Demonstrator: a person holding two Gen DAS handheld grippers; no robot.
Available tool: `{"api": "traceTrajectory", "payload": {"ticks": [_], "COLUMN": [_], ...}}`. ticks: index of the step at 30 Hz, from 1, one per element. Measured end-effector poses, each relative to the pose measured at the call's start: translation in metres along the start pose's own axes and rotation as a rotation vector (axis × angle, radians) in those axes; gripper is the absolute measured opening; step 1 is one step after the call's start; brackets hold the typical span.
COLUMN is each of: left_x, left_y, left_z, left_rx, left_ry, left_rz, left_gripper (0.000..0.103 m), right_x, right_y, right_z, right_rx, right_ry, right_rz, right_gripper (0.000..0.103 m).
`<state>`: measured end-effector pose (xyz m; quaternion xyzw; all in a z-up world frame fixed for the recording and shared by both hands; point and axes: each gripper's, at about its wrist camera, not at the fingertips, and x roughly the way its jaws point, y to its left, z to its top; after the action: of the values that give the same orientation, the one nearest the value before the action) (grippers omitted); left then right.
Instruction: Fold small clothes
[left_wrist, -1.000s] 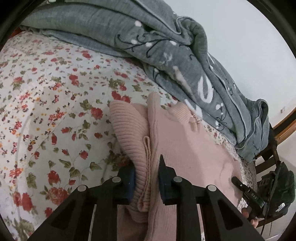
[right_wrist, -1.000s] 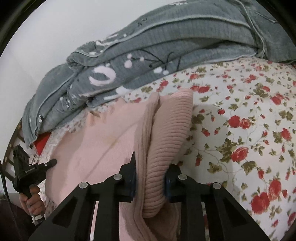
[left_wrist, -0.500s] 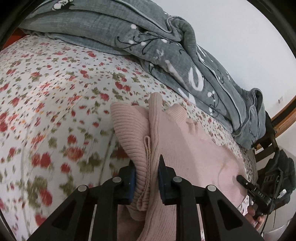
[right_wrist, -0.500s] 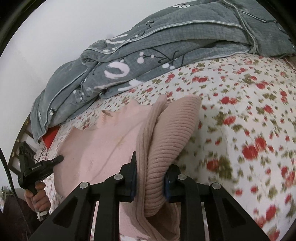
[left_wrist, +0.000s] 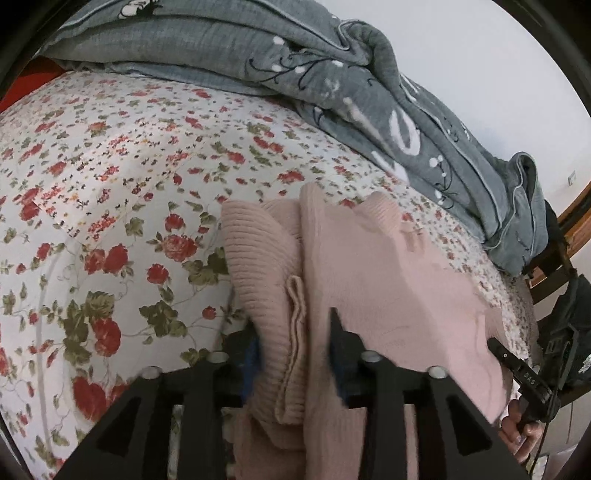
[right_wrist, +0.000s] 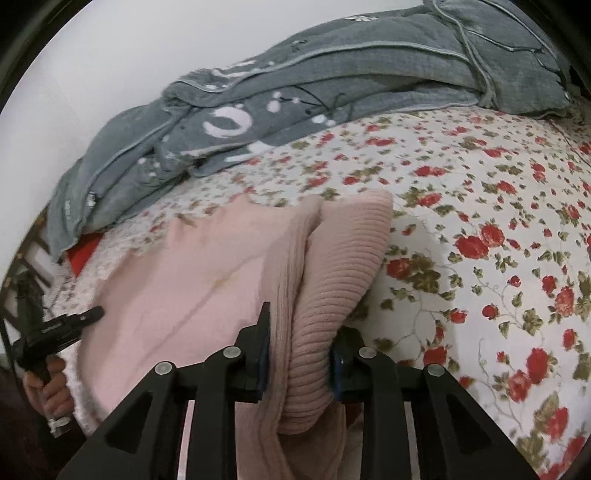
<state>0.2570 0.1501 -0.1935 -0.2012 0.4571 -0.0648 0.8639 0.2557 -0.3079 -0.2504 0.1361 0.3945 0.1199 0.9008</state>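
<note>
A pink knit sweater (left_wrist: 388, 280) lies across the floral bed sheet (left_wrist: 110, 184), held up at two edges. My left gripper (left_wrist: 295, 343) is shut on a bunched ribbed fold of the sweater at its left edge. My right gripper (right_wrist: 299, 343) is shut on the ribbed edge of the sweater (right_wrist: 192, 273) at the other side. Each gripper shows in the other's view, at the far edge of the sweater: the right one in the left wrist view (left_wrist: 517, 373) and the left one in the right wrist view (right_wrist: 62, 325). The fingertips are buried in fabric.
A crumpled grey patterned quilt (left_wrist: 295, 62) lies along the far side of the bed against a white wall; it also shows in the right wrist view (right_wrist: 332, 96). A wooden chair with a dark bag (left_wrist: 565, 325) stands past the bed's right end.
Both grippers have moved back and up with the sweater, so more of the floral sheet shows beyond it. The grips on the ribbed edges are unchanged.
</note>
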Motion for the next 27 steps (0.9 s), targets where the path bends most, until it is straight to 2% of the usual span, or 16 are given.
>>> {"api": "traceTrajectory", "payload": {"ticks": [2, 7, 12, 16, 21, 24, 27], "left_x": [0.002, -0.004, -0.017, -0.023, -0.025, -0.025, -0.026], "left_y": [0.003, 0.006, 0.005, 0.013, 0.013, 0.012, 0.013], "left_z": [-0.002, -0.009, -0.021, -0.027, -0.032, -0.035, -0.036], "left_rx": [0.002, 0.006, 0.042, 0.023, 0.035, 0.046, 0.037], "left_ry": [-0.012, -0.017, -0.019, -0.013, 0.0, -0.008, -0.014], "left_rz": [0.004, -0.013, -0.007, -0.044, -0.073, -0.081, -0.092], "left_gripper": [0.051, 0.054, 0.057, 0.057, 0.058, 0.059, 0.059], "right_x": [0.001, -0.017, -0.049, -0.053, -0.035, -0.017, -0.004], "right_y": [0.002, 0.016, 0.057, 0.106, 0.154, 0.167, 0.172], "right_z": [0.0, 0.005, -0.004, -0.022, -0.057, -0.071, -0.073], "right_rx": [-0.008, -0.056, -0.159, -0.234, -0.296, -0.3, -0.321], "right_ry": [-0.01, -0.03, -0.107, -0.122, -0.085, -0.051, -0.066], "right_rz": [-0.029, -0.157, -0.236, -0.191, -0.116, -0.148, -0.191], "right_gripper": [0.033, 0.044, 0.047, 0.048, 0.048, 0.048, 0.048]}}
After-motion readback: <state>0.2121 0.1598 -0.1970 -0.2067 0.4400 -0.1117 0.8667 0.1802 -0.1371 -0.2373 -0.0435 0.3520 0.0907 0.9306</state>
